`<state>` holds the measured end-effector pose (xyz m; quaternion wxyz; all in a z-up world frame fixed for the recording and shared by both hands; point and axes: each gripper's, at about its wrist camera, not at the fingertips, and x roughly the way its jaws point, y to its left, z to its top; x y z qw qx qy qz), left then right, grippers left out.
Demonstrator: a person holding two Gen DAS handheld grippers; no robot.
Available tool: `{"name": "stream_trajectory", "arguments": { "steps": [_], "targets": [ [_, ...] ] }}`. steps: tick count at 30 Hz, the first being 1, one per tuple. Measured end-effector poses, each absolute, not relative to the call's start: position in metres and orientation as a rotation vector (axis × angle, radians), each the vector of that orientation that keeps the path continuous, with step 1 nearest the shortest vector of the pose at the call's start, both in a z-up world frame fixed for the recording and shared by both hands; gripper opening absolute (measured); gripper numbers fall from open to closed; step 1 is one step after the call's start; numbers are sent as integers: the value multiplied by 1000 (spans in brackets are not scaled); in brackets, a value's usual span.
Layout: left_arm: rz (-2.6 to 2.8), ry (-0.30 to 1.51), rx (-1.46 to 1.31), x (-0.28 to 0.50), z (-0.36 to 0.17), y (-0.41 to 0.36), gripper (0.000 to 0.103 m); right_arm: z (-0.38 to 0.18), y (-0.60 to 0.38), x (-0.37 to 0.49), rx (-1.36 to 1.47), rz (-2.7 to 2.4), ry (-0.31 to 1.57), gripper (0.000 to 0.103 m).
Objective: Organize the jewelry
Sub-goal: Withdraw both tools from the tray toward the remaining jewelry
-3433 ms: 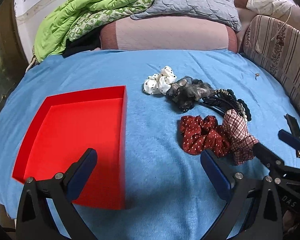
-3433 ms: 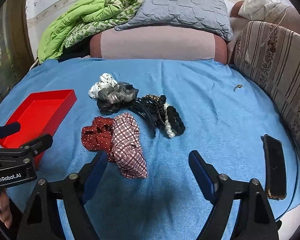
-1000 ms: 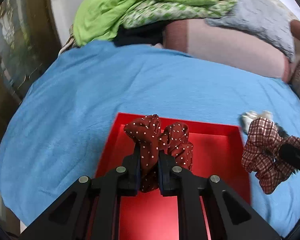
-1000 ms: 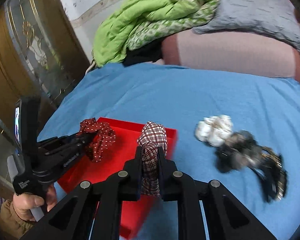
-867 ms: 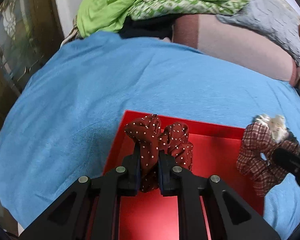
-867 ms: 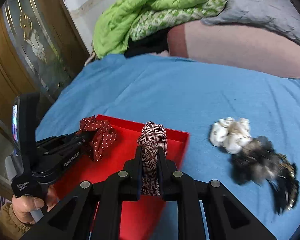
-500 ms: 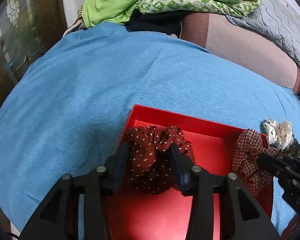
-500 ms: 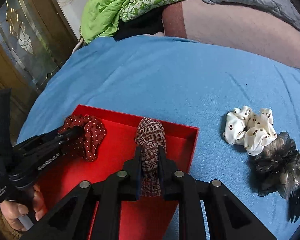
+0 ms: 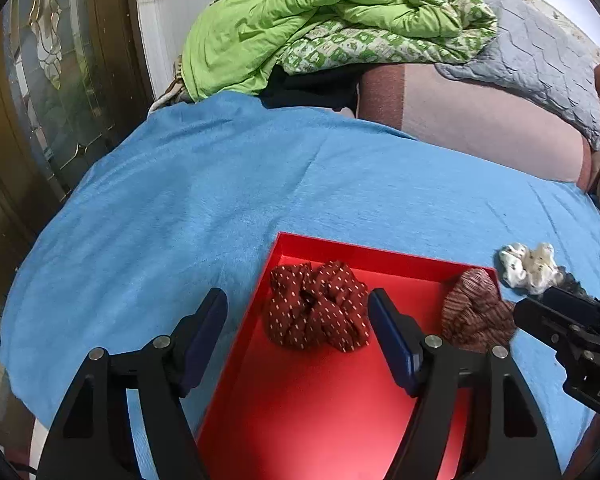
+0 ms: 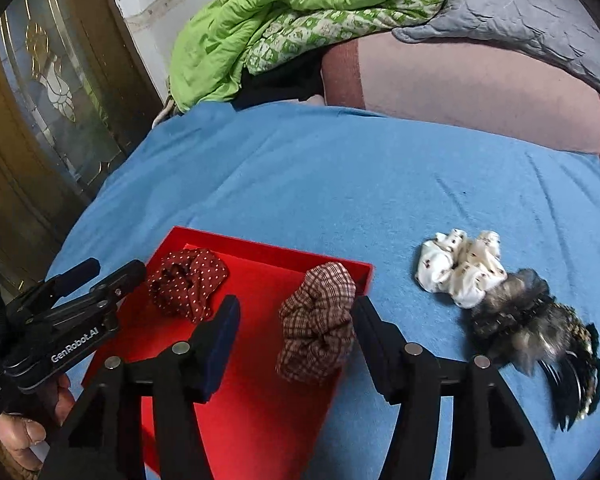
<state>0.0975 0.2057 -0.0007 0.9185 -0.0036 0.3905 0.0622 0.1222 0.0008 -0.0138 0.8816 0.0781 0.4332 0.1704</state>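
Nearest, left claw (image 9: 298,332) spread wide, jaws just opened, dark red white-dotted fabric scrunchie (image 9: 316,306) lying loose between them in shallow red rectangular tray (image 9: 320,420) on blue bed cover (image 9: 180,200). Right claw (image 10: 296,340) likewise just opened wide, red-and-cream plaid fabric scrunchie (image 10: 318,322) released inside tray's right edge. Only in right wrist view: a hand (image 10: 20,436) gripping the left handle, plus cream spotted scrunchie (image 10: 460,266) and a blurred dark pile of hair accessories (image 10: 540,332), indistinct. Beyond, crumpled green quilt (image 9: 320,20).

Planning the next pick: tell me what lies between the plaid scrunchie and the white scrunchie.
Right wrist view: only the red tray's right wall and bare blue blanket separate plaid scrunchie from white scrunchie.
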Motion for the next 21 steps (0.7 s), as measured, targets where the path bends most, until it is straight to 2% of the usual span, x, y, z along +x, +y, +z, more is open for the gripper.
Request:
{"name": "stream_trajectory", "arguments": {
  "steps": [21],
  "targets": [
    [32, 781, 34, 34, 28, 137, 72, -4, -98, 34, 252, 244, 871, 66]
  ]
}}
